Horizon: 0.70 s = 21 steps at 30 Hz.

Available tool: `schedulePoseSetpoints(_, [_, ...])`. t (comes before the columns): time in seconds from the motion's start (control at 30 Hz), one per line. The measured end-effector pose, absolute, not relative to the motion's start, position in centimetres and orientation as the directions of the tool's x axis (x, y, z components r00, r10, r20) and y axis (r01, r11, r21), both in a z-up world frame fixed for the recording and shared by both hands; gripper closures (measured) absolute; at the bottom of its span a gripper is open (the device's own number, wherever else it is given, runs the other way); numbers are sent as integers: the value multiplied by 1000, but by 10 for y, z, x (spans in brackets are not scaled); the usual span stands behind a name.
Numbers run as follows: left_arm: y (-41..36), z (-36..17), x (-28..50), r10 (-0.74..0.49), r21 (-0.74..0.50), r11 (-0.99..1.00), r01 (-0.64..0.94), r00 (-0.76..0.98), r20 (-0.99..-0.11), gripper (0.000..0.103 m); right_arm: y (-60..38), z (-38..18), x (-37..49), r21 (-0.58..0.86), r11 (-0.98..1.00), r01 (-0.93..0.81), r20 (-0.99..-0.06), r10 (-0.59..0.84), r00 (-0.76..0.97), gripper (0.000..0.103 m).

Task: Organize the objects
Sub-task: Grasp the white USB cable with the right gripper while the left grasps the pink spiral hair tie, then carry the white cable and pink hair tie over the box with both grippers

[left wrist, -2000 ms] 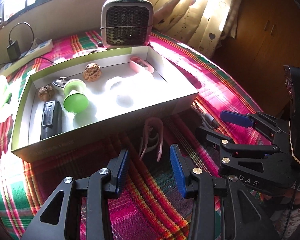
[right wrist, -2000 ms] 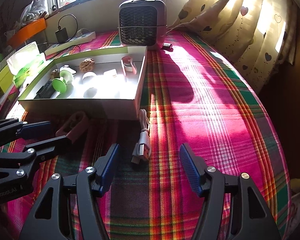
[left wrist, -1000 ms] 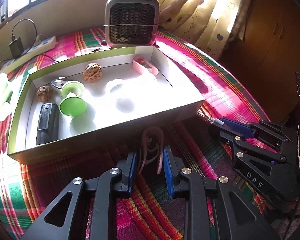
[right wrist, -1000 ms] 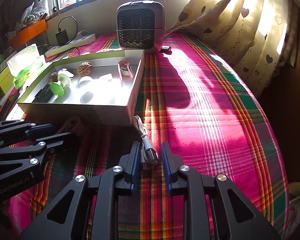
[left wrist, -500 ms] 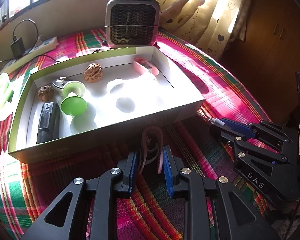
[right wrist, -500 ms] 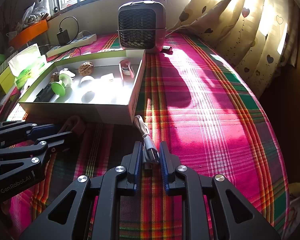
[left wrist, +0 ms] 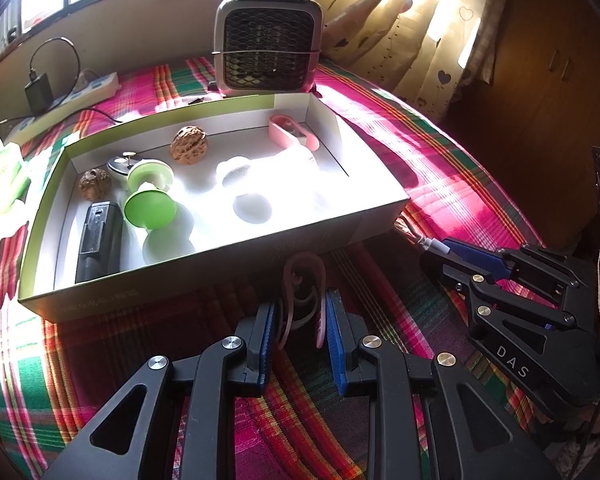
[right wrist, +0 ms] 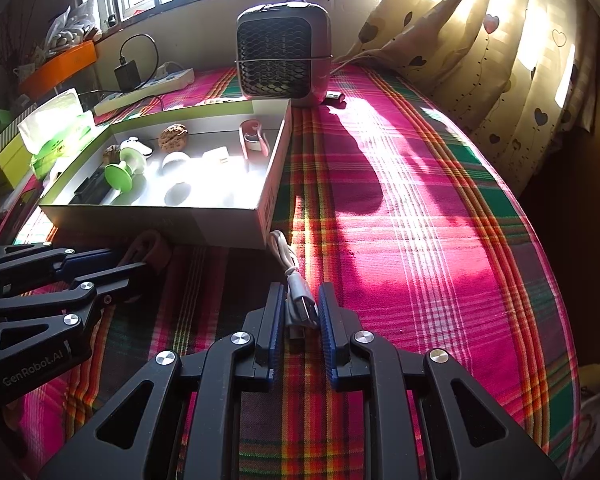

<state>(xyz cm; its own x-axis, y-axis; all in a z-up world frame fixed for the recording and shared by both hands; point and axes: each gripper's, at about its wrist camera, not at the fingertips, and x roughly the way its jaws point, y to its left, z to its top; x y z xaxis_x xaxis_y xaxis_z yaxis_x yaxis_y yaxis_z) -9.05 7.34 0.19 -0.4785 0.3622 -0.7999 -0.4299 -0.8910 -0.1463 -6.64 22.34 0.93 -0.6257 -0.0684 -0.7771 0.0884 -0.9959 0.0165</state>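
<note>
Sunlit plaid cloth in pink, green and red covers the surface where both grippers work, just in front of a shallow open box.

At the left gripper, the blue pads press from both sides on a pink clip-like loop that lies on the cloth, touching or nearly touching the box's front wall. At the right gripper, the pads are clamped on the plug end of a coiled grey USB cable, whose loop trails back toward the box's near corner.

From the left wrist, the cable shows only as a white tip poking out past the right gripper's blue pad, while the pink loop is seen in full. From the right wrist, the pink loop is mostly hidden behind the left gripper's fingers, yet the whole cable is plain.

Inside the box, the left view shows a black oblong device, a green spool-shaped thing, two walnuts, a pink oval case and white pieces washed out by glare.

Behind the box stands a small grey heater; a power strip with a black charger lies near the wall. Only the right view takes in the window bars, the orange tray and a green tissue pack. Heart-patterned curtains hang at the right.
</note>
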Motion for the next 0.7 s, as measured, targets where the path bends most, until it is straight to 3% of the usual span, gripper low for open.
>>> schedulePoseSetpoints(0.7, [68, 10, -82, 369, -153, -894, -422, -498, -784, 82, 227, 14, -58, 78, -993, 88, -767, -116, -630, 86])
